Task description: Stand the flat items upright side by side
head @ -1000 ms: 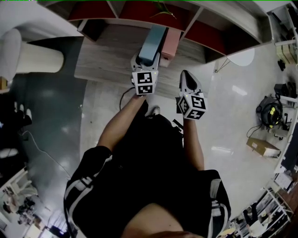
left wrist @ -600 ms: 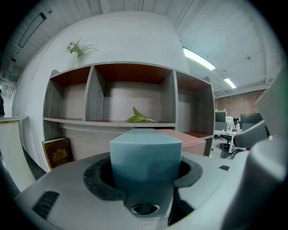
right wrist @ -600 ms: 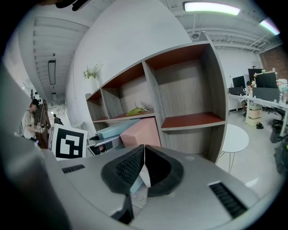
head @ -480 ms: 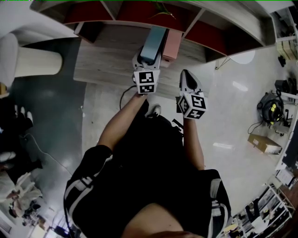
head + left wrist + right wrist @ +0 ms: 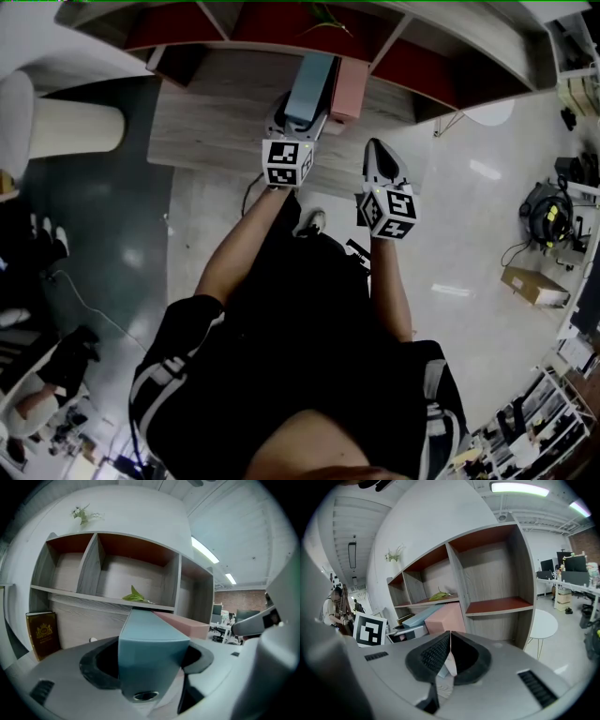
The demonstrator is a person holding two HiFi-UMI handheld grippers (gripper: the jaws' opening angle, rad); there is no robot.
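Left hand-held gripper (image 5: 298, 122): jaws just opening wider, pads clear of the blue box (image 5: 150, 644) between them;
Pink box (image 5: 185, 623): just right of that gripper, beside the blue box;
Right hand-held gripper (image 5: 449, 641): closed, empty

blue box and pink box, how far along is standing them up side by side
Done: the pink box stands on the counter. In hand: the blue box is up beside it, between the left gripper's jaws, which have just been opening. Left: back that gripper off; the right gripper is shut, empty.
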